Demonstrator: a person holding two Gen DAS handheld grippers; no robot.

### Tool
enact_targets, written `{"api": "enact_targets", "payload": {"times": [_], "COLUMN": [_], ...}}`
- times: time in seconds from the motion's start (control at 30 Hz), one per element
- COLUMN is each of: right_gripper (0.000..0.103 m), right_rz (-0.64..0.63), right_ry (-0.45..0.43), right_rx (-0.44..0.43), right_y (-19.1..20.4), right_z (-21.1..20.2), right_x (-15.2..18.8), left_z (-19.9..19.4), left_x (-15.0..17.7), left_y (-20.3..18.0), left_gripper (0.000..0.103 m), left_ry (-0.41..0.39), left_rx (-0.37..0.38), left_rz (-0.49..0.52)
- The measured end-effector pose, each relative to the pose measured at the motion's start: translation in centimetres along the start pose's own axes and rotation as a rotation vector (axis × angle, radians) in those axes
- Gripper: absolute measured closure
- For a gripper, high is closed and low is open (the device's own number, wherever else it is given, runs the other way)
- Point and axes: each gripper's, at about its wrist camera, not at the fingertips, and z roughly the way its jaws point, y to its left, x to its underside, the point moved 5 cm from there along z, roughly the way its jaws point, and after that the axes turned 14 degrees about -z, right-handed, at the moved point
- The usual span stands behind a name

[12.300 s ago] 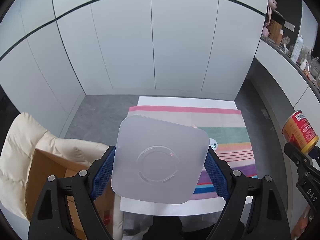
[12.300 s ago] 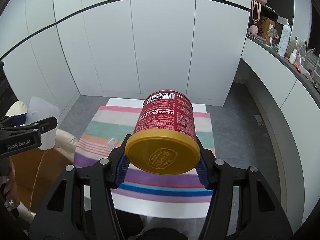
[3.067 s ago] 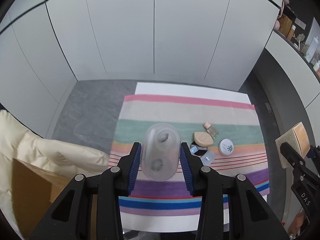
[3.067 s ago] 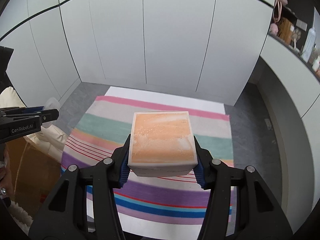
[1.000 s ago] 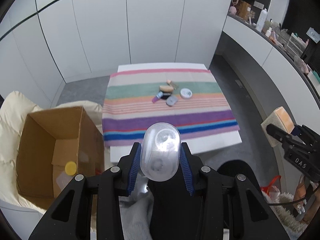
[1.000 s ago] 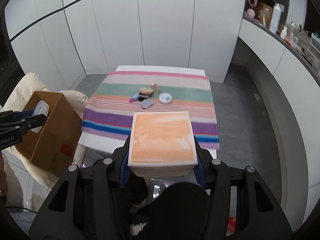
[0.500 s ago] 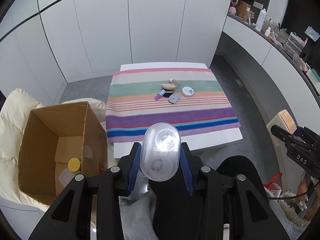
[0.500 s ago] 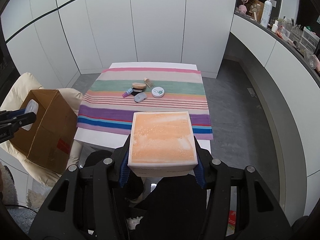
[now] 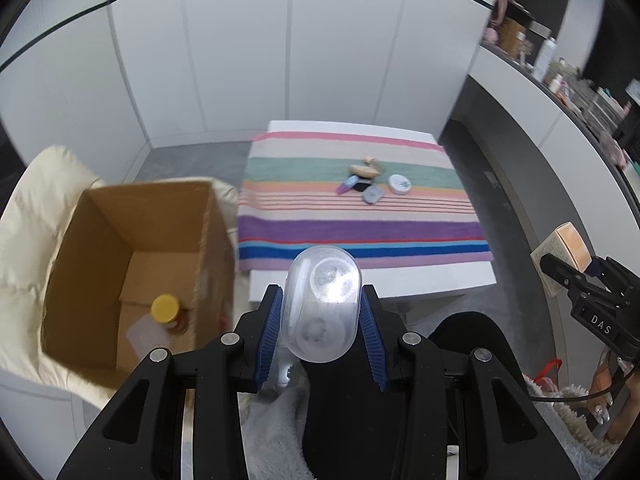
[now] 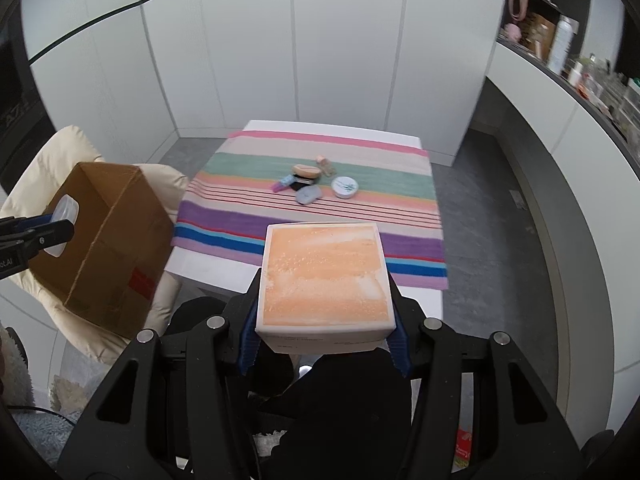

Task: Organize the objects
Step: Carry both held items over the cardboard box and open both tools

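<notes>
My left gripper (image 9: 322, 328) is shut on a clear plastic capsule-shaped case (image 9: 321, 303), held in the air in front of the table and to the right of an open cardboard box (image 9: 132, 256). In the box lie a yellow-lidded can (image 9: 166, 311) and a translucent white lid. My right gripper (image 10: 322, 328) is shut on an orange-topped white box (image 10: 324, 280), held above the table's near edge. Several small cosmetics (image 10: 316, 182) lie on the striped cloth (image 10: 312, 216). The left gripper with its case also shows at the left of the right wrist view (image 10: 60, 216).
The cardboard box (image 10: 100, 240) rests on a cream padded chair (image 10: 44, 160) left of the white table (image 9: 372, 280). White cabinet walls stand behind. A counter with bottles (image 10: 560, 44) runs along the right. My dark-clothed legs are below the grippers.
Both grippers have swung left while keeping their loads. The box has come nearer to the middle of the left wrist view, and the can in it shows more plainly.
</notes>
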Motion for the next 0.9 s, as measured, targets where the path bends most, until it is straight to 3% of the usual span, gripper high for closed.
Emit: {"api": "enact_targets", "payload": {"times": [0.17, 0.53, 0.73, 0.9], "right_gripper": [0.049, 0.049, 0.049, 0.049], "right_rz": [-0.076, -0.324, -0.477, -0.55], "right_ry": [-0.015, -0.066, -0.088, -0.094], "right_rx": [-0.059, -0.243, -0.323, -0.358], "right_y": [4.1, 17.5, 24.8, 28.4], "right_z": [0.8, 1.1, 0.5, 0.1], "right_x": [-1.7, -5.1, -5.5, -5.3], "left_z": [-1.1, -4.8, -6.6, -7.5], "left_x": [0.7, 2.8, 4.1, 4.6], "left_y": [4.7, 15.1, 18.9, 20.8], "left_gripper": [0.063, 0.063, 0.063, 0.063], "left_ry": [-0.015, -0.081, -0.101, -0.112], "left_rx": [-0.051, -0.182, -0.225, -0.236], "left_rz": [-0.089, -0.277, -0.353, -0.394]}}
